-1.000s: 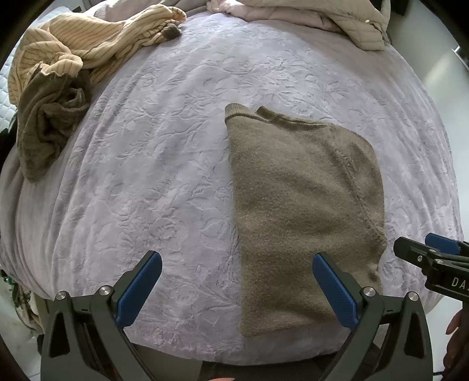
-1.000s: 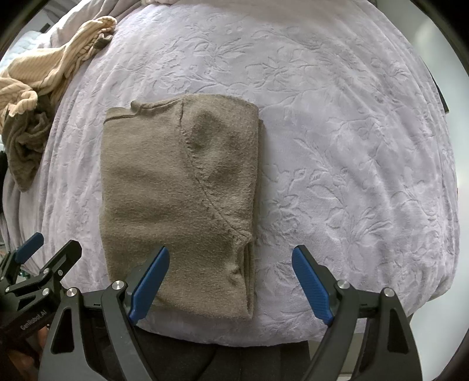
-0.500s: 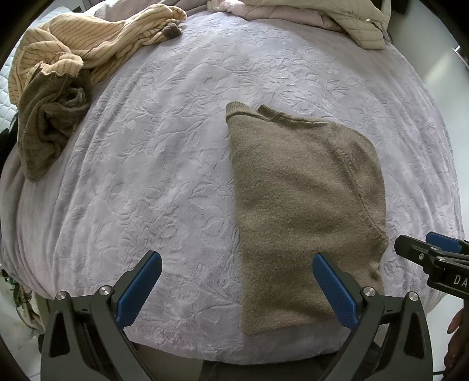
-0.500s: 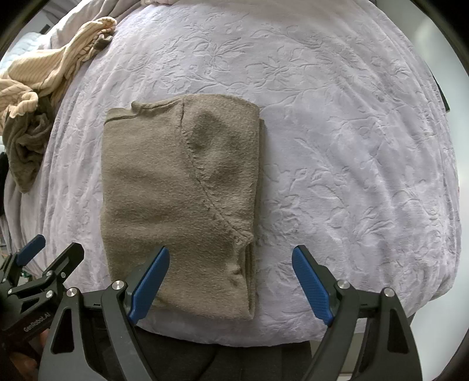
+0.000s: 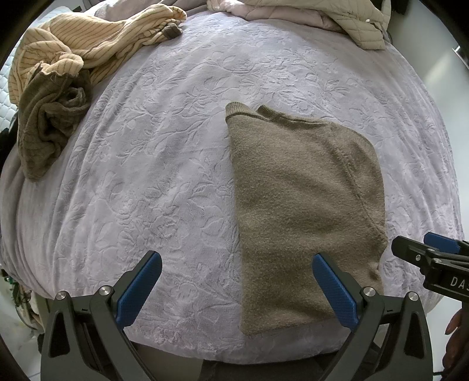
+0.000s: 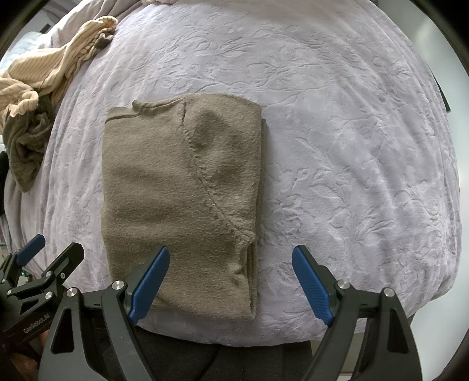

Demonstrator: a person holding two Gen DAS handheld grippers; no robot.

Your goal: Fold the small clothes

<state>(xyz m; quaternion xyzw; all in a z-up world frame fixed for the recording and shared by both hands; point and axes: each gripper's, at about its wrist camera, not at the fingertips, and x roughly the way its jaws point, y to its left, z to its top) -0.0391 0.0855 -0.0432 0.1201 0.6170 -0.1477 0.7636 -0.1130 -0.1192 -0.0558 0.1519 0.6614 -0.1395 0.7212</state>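
Observation:
A brown knit sweater (image 5: 304, 205) lies folded into a long rectangle on the lilac embossed bedspread (image 5: 164, 181); it also shows in the right wrist view (image 6: 178, 199), its sleeve tucked under along the right edge. My left gripper (image 5: 234, 290) is open and empty, just above the bed's near edge, its right finger over the sweater's near end. My right gripper (image 6: 231, 281) is open and empty over the sweater's near right corner. Each gripper shows at the edge of the other's view.
A heap of unfolded clothes, a striped cream garment (image 5: 96, 44) and an olive-brown one (image 5: 47, 123), lies at the far left of the bed. A quilted beige piece (image 5: 337, 14) lies at the far edge. The bed drops off just below the grippers.
Almost nothing has changed. Both grippers stay open and hover in place; the view has drifted very slightly and the sweater lies still.

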